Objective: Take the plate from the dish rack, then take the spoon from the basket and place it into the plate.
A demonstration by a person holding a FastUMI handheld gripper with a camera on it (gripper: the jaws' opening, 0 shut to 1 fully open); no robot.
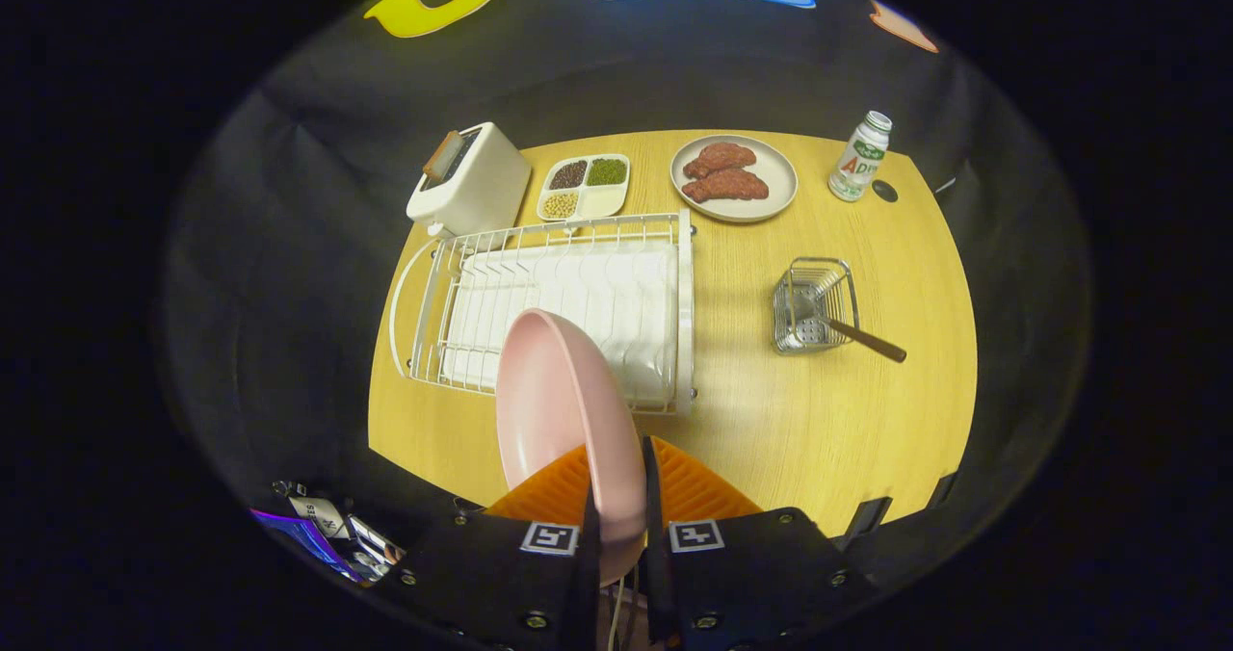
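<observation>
Clamped on the rim of the round pink plate [564,410], both fingers of my gripper [616,497] press its edge from either side, so I carry it on edge, tilted, above the near end of the white wire dish rack [554,309]. I judge the edge grip suits a plate pulled from upright slots. Its glaze looks smooth, matte and clean. Beyond to the right, well apart, the brown-handled spoon [862,338] leans out of the small steel wire basket [814,306] on the wooden table [790,420].
</observation>
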